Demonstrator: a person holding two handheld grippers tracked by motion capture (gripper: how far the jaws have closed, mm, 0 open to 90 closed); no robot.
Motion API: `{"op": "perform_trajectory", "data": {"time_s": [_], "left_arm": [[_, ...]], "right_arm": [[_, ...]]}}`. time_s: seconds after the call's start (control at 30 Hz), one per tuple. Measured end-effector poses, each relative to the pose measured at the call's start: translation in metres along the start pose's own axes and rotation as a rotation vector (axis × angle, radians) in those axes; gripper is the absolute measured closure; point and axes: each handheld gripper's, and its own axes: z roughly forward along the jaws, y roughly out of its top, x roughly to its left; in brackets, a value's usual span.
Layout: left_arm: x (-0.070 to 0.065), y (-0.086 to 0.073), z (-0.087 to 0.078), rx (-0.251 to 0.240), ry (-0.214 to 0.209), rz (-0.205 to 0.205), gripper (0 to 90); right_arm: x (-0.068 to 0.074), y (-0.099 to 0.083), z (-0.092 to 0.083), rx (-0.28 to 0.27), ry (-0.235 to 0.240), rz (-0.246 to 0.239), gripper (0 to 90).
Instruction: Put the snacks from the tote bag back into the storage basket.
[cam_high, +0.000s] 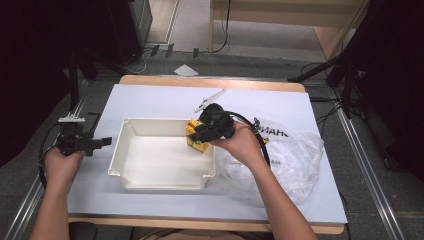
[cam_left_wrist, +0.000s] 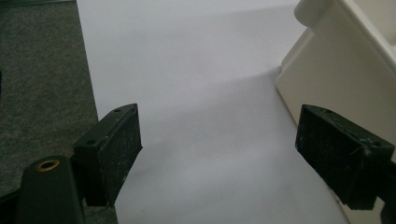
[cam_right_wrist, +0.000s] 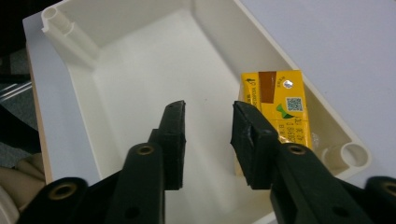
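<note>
A yellow drink carton (cam_high: 196, 141) (cam_right_wrist: 280, 105) stands in the far right corner of a white plastic tray (cam_high: 117, 150) (cam_right_wrist: 116, 28). My right gripper (cam_high: 201, 134) (cam_right_wrist: 208, 126) hangs over that corner, jaws apart with nothing between them. The carton sits just outside its right jaw, against the tray wall. My left gripper (cam_high: 105, 142) (cam_left_wrist: 219, 149) rests near the table's left edge, open wide over the bare white surface. The tray's outer wall (cam_left_wrist: 336, 70) is just to its right.
A crumpled clear plastic bag (cam_high: 290, 155) with printed letters lies right of the tray, under my right forearm. A metal clip (cam_high: 210, 99) lies behind the tray. Grey floor (cam_left_wrist: 42, 84) begins at the table's left edge.
</note>
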Motion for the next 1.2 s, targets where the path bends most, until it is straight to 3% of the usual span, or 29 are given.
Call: {"op": "perform_trajectory", "data": {"time_s": [0.1,0.2,0.27,0.7,1.2], "left_arm": [[0.0,0.001,0.001,-0.001,-0.002,0.001,15.4],[0.0,0.002,0.002,-0.002,-0.004,0.003,15.4],[-0.001,0.003,0.002,-0.004,-0.006,0.004,15.4],[-0.002,0.005,0.005,-0.003,-0.01,0.008,15.4],[-0.002,0.005,0.004,-0.003,-0.012,0.008,15.4]], "right_arm": [[0.0,-0.002,0.001,0.006,0.016,0.006,74.1],[0.0,-0.006,0.004,0.022,0.012,-0.006,87.0],[-0.001,-0.008,0.005,0.022,0.014,-0.011,90.0],[-0.009,-0.019,0.023,0.092,0.012,0.019,90.0],[-0.015,-0.025,0.036,0.125,0.019,0.034,90.0]]}}
